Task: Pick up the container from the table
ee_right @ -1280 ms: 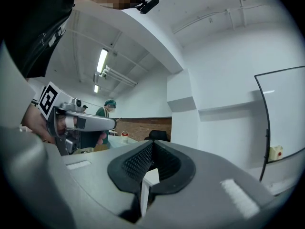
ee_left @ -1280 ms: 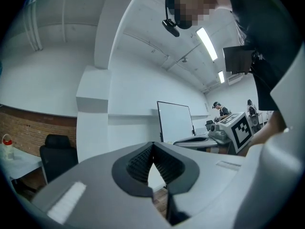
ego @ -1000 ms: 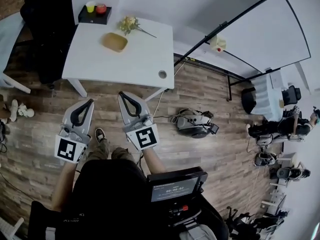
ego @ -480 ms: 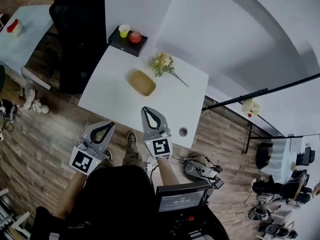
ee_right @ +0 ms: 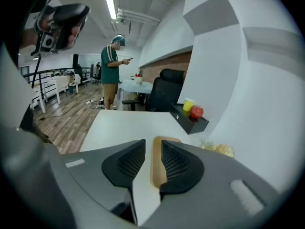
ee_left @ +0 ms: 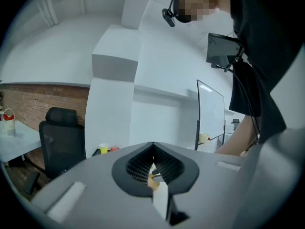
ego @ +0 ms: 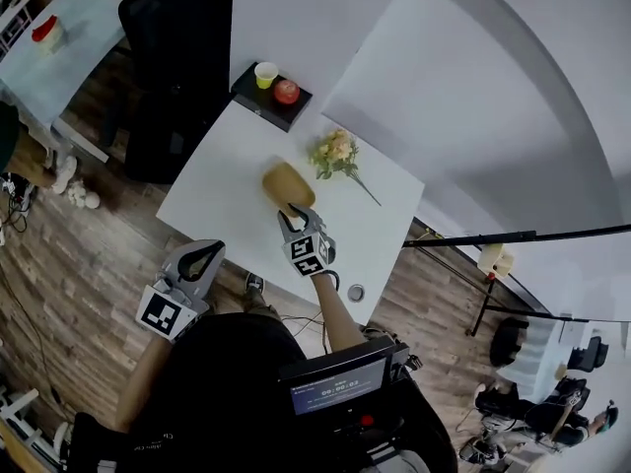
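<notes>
The container [ego: 287, 183] is a shallow tan oval dish in the middle of the white table [ego: 222, 195]. My right gripper [ego: 296, 214] reaches over the table, its tips at the dish's near rim. Its jaws have just been opening and stand a little apart. In the right gripper view the dish [ee_right: 157, 163] shows in the narrow gap of the right gripper [ee_right: 153, 144], and the pads do not press on it. My left gripper [ego: 204, 255] hangs shut and empty over the floor by the table's near edge; in its own view the left gripper [ee_left: 152, 149] points towards the table.
A bunch of flowers [ego: 335, 153] lies just beyond the dish. A black tray [ego: 268, 101] at the far corner carries a yellow cup [ego: 265, 74] and a red apple [ego: 286, 91]. A black chair [ego: 182, 67] stands at the left. A person in a green shirt [ee_right: 112, 70] stands far off.
My right gripper has gone forward and down over the table to the dish, and its jaws have parted. The left gripper has moved a little nearer the table's edge and stays shut.
</notes>
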